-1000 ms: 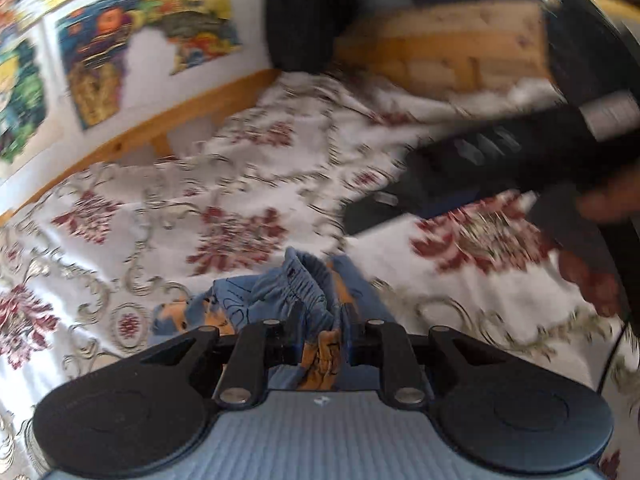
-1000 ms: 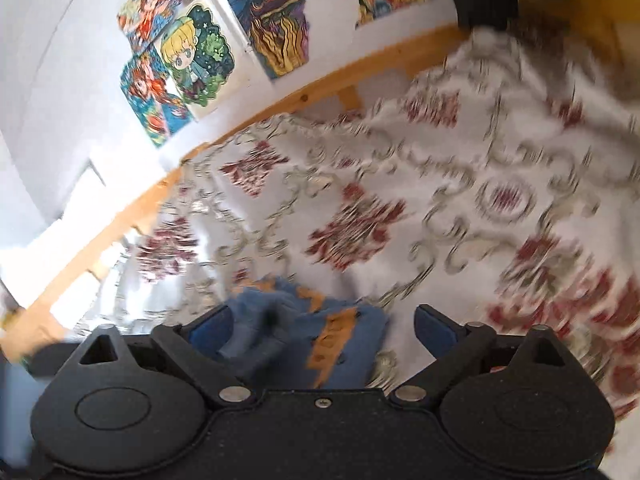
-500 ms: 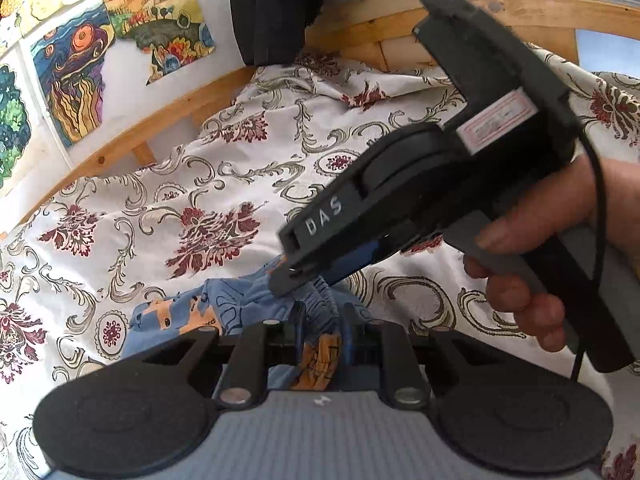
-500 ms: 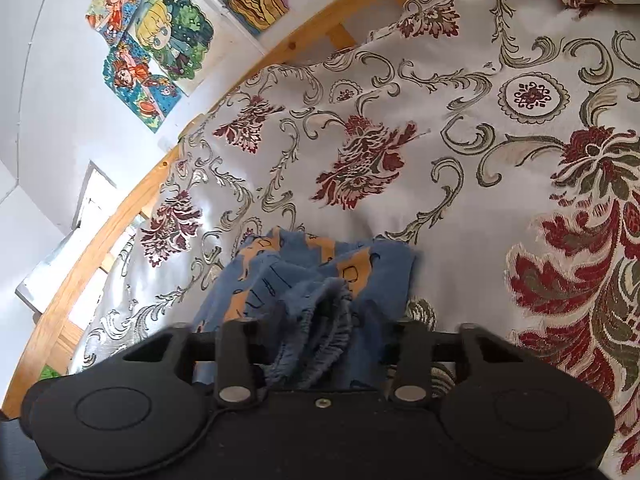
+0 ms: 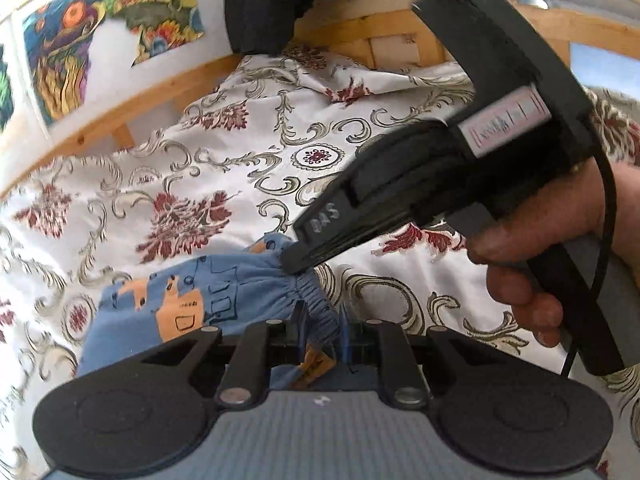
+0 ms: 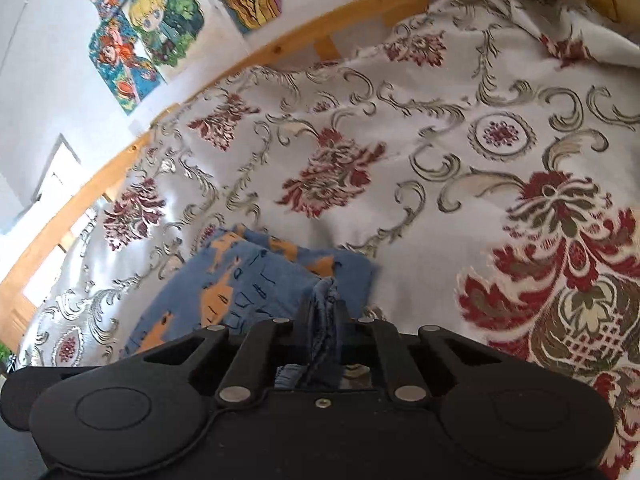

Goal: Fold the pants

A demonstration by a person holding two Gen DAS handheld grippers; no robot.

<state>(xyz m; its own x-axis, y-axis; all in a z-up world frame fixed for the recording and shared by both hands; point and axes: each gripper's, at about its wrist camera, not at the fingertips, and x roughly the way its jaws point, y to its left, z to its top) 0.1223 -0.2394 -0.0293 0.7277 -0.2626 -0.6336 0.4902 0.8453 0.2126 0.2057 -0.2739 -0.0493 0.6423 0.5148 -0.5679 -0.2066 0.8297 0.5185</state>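
Both grippers, left (image 5: 320, 320) and right (image 6: 325, 316), now clamp the pants (image 5: 224, 296) waistband; right fingers, apparently open earlier, have closed.

The right gripper (image 6: 322, 320), wide open a second ago, has closed on the pants (image 6: 256, 280) waistband, its tip now at 12 o'clock of the left gripper (image 5: 322, 320).

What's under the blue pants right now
The blue pants lie on the floral bedspread, with the left gripper and right gripper shut on their gathered waistband. Whatever lies directly beneath the fabric is covered.
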